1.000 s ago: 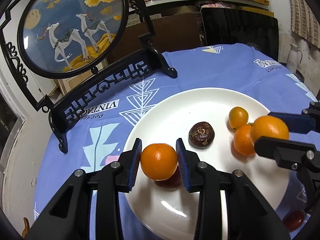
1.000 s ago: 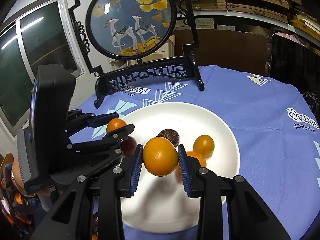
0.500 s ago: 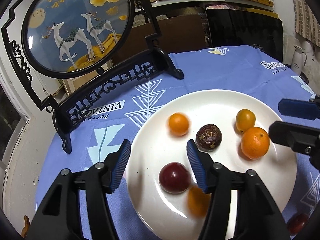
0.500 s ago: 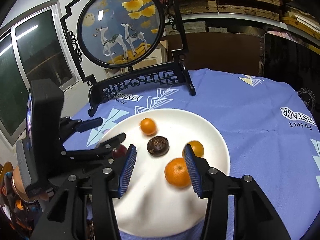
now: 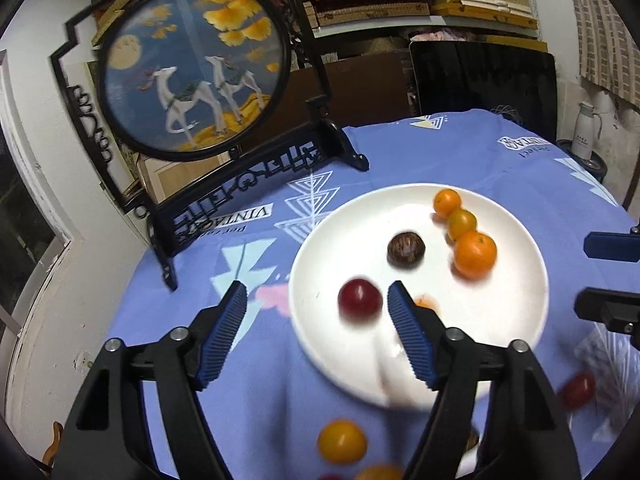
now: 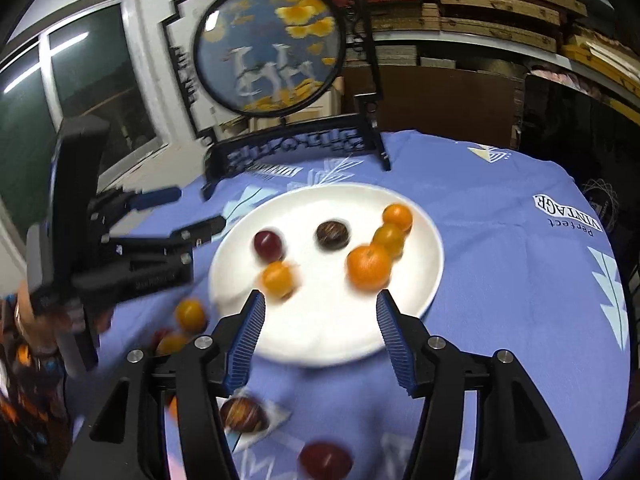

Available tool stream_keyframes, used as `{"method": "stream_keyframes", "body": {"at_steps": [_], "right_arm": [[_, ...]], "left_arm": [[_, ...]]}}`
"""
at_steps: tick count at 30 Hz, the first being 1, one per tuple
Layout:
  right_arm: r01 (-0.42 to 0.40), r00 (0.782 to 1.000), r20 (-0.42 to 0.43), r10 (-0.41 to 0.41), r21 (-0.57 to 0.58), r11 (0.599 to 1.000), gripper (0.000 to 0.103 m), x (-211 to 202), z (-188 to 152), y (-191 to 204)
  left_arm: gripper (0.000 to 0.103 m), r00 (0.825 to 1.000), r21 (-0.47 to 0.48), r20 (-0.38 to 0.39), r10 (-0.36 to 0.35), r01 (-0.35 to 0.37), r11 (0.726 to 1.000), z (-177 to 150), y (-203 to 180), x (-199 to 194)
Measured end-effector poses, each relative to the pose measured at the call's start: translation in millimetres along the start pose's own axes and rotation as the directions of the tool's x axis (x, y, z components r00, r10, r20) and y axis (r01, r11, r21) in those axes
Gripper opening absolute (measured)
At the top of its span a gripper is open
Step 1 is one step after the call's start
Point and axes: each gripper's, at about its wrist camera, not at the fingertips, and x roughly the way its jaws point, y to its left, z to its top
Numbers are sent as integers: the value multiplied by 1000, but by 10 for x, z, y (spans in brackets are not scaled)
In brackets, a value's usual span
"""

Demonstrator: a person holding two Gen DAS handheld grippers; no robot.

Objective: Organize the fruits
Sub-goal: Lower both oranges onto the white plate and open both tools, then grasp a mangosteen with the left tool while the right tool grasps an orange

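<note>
Left wrist view: round glossy white ceramic plate (image 5: 516,320) on blue printed cloth (image 5: 256,380).
Fruit: smooth dark-red plum (image 5: 359,300), wrinkled brown passion fruit (image 5: 405,249), dimpled orange mandarin (image 5: 474,255), all on plate.
Left gripper (image 5: 316,320): ribbed blue pads wide apart, empty.
Right gripper (image 6: 318,334): equally wide, empty.

So the round white ceramic plate (image 6: 424,280) sits mid-table on the blue printed tablecloth (image 6: 500,248), six round fruits on it. Round black-framed deer screen (image 6: 272,48) stands at the table's far edge. More fruits lie off the plate's near rim.
</note>
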Motion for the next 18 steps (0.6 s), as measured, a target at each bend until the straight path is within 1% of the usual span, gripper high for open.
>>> {"method": "stream_keyframes", "body": {"at_steps": [3, 5, 7, 9, 11, 14, 18], "right_arm": [[-31, 999, -31, 29, -64, 997, 59, -161, -259, 220], [-59, 997, -58, 53, -113, 992, 58, -206, -455, 399], [-74, 994, -89, 60, -163, 984, 58, -184, -611, 578], [-99, 989, -130, 69, -235, 967, 58, -102, -759, 789], [-90, 987, -157, 45, -293, 952, 58, 0, -830, 937], [-94, 984, -176, 34, -347, 933, 58, 125, -831, 1085], [-103, 978, -209, 18, -403, 909, 57, 302, -832, 1219]], "left_arm": [[74, 1000, -24, -6, -2, 2, 1000, -212, 161, -209], [75, 1000, -57, -15, -14, 13, 998, -365, 299, -333], [76, 999, -73, -27, -24, 22, 997, -507, 388, -424], [77, 999, -74, -46, -30, 27, 997, -682, 469, -512], [79, 997, -55, -66, -42, 39, 998, -855, 505, -586], [80, 996, -16, -82, -46, 45, 999, -1073, 532, -680], [80, 989, 10, -107, -98, 100, 995, -1317, 517, -776]]}}
